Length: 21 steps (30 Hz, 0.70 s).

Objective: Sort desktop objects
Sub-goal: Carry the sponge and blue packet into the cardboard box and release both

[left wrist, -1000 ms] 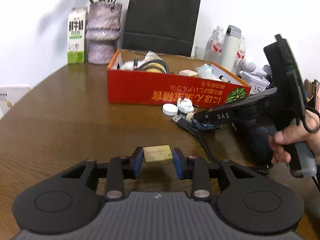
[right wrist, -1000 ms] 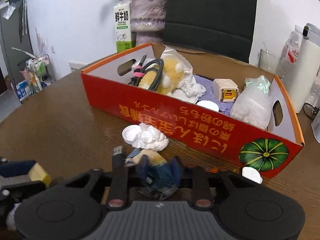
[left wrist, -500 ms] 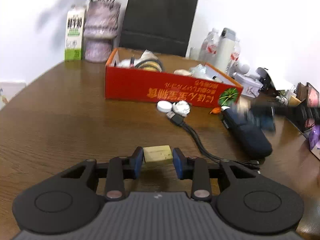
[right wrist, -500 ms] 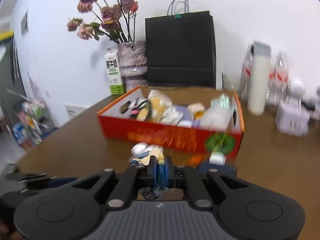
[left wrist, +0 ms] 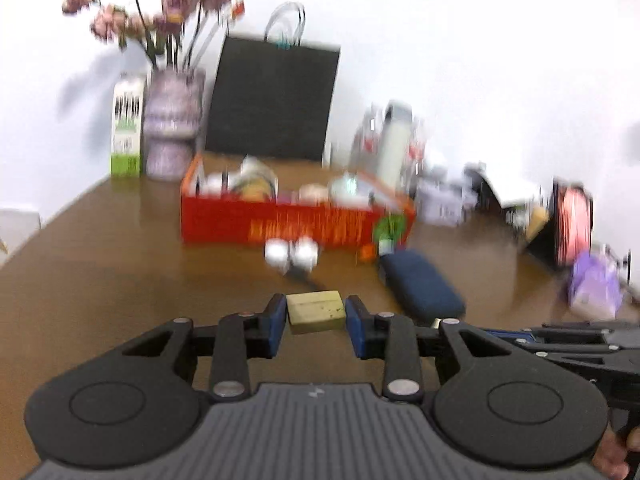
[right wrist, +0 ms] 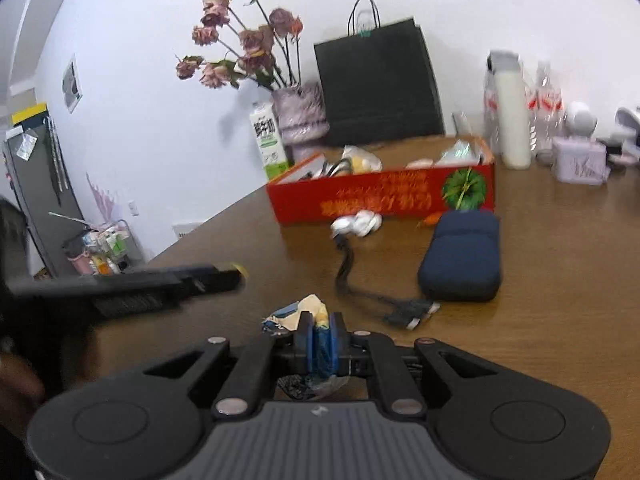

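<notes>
Left wrist view, blurred by motion, shows the left hand-held gripper (left wrist: 316, 316) clamped on a small yellowish block (left wrist: 316, 311), held clear above the brown worktop (left wrist: 100, 280). Right wrist view shows the right hand-held gripper (right wrist: 321, 338) pinched tight on a crumpled blue and cream wrapper (right wrist: 304, 312), also lifted off the worktop. Ahead stands the red cardboard box (right wrist: 380, 198), already holding several things: what looks like a coiled cable, a pale bag and some white bits, though the blur makes them hard to name. Left to sort, as far as can be judged: the two held pieces, a white cap and crumpled tissue (right wrist: 360, 222) just in front of the box, a black cable (right wrist: 360, 280), and a dark blue pouch (right wrist: 464, 258) beside it.
</notes>
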### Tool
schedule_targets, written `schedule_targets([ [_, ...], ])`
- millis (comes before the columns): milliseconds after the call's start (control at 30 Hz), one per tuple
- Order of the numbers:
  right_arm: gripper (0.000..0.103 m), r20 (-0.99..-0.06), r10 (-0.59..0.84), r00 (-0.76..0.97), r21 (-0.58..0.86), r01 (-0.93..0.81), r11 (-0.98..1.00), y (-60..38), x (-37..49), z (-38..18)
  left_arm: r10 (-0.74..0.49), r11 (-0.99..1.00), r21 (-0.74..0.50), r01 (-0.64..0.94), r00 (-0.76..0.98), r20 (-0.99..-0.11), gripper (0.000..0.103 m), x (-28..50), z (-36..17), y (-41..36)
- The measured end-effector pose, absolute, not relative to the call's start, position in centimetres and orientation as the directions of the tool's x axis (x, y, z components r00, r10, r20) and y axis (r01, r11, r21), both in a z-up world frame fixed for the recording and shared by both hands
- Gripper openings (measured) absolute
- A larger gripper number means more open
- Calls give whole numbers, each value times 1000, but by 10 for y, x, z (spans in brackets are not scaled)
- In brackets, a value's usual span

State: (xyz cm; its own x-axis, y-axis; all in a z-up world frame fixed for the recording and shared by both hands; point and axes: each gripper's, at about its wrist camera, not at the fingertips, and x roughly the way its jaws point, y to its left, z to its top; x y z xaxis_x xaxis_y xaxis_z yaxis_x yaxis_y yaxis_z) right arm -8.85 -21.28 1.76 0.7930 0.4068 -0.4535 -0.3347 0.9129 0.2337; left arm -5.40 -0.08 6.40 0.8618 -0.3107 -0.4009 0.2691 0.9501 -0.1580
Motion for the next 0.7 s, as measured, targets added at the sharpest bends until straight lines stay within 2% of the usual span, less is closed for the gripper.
schedule_targets([
  [100,7,-384,386,839,249,-309,918,-233,-67,45,-311,950,-130,283,879,-363,33,-14,95,-14],
  [167,7,-351,346,870,241,-272,931,-246,-39,70,-290,957,-111,267,877,-383,33,28,114,-28],
  [233,7,-356,314,880,239,-239,941,-255,-2,88,-341,940,-156,304,852,-396,33,74,127,-35],
  [333,7,-385,290,876,228,-214,950,-262,64,106,-307,952,-129,279,831,-463,33,137,123,-49],
  [433,7,-462,255,849,216,-171,961,-262,133,107,-253,966,-101,236,798,-547,33,194,105,-58],
  [567,8,-613,216,760,193,-121,974,-249,208,75,-249,963,-97,251,701,-668,34,250,72,-71],
  [600,10,-647,194,738,179,-100,979,-244,221,63,-248,963,-94,255,688,-682,37,254,65,-73],
  [667,18,-691,175,702,171,-77,982,-237,240,43,-248,964,-97,249,698,-672,57,255,58,-75],
  [700,20,-704,173,689,179,-64,982,-234,245,36,-257,962,-101,254,715,-650,58,252,58,-73],
])
